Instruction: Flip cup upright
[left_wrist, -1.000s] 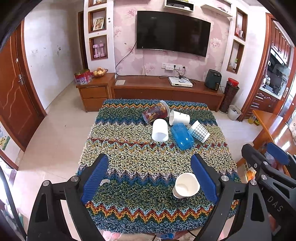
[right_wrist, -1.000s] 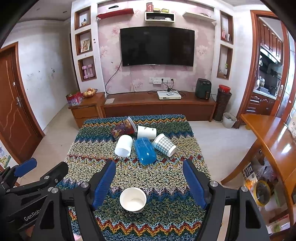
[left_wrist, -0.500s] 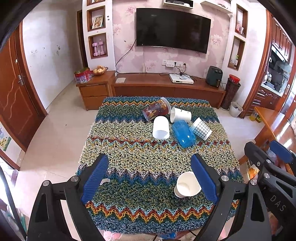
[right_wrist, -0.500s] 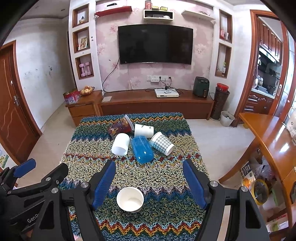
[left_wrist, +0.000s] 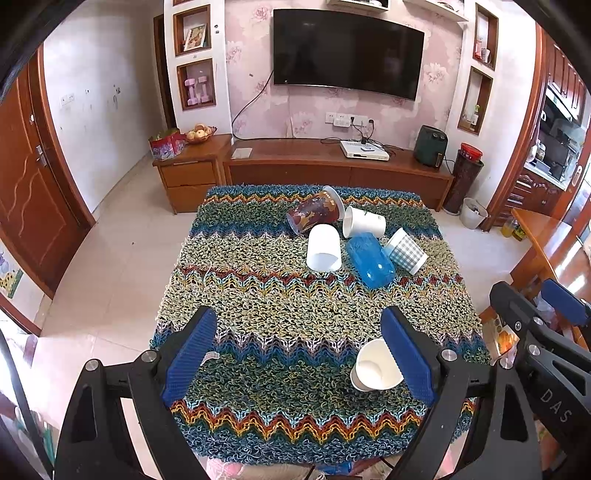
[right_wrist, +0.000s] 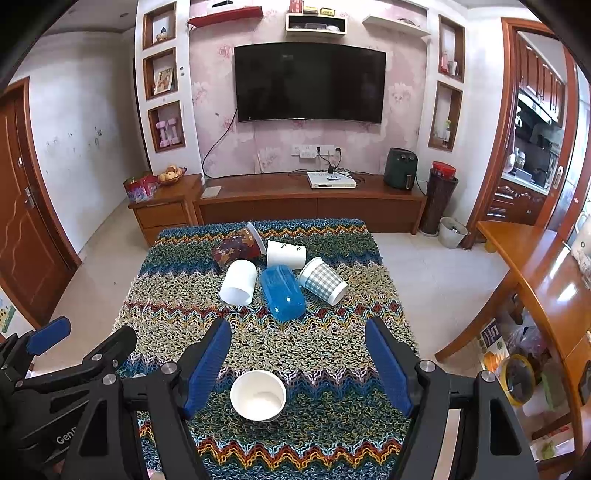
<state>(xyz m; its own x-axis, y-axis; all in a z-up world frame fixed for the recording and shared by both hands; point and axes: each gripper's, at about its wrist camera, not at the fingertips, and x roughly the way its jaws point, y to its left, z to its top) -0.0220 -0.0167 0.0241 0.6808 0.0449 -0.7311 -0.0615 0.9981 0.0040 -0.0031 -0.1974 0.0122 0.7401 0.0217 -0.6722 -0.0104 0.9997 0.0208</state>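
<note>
- Here, the white cup (right_wrist: 258, 395) stands upright, mouth up, on the bench (right_wrist: 332, 350) near its front edge.
- Left tongs (left_wrist: 299, 354): wide open, holding nothing; cup at their 3 o'clock.
- Right tongs (right_wrist: 299, 362): wide open, empty; cup between the fingers, untouched.
- Five cups lie tipped at 12 o'clock, the blue one (right_wrist: 282, 293) nearest.

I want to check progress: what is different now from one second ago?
Both tongs, left and right, rose and drew back a little, so the table sits lower in each view. Both stay open and hold nothing. The upright white cup and the five cups lying on their sides did not move.
</note>
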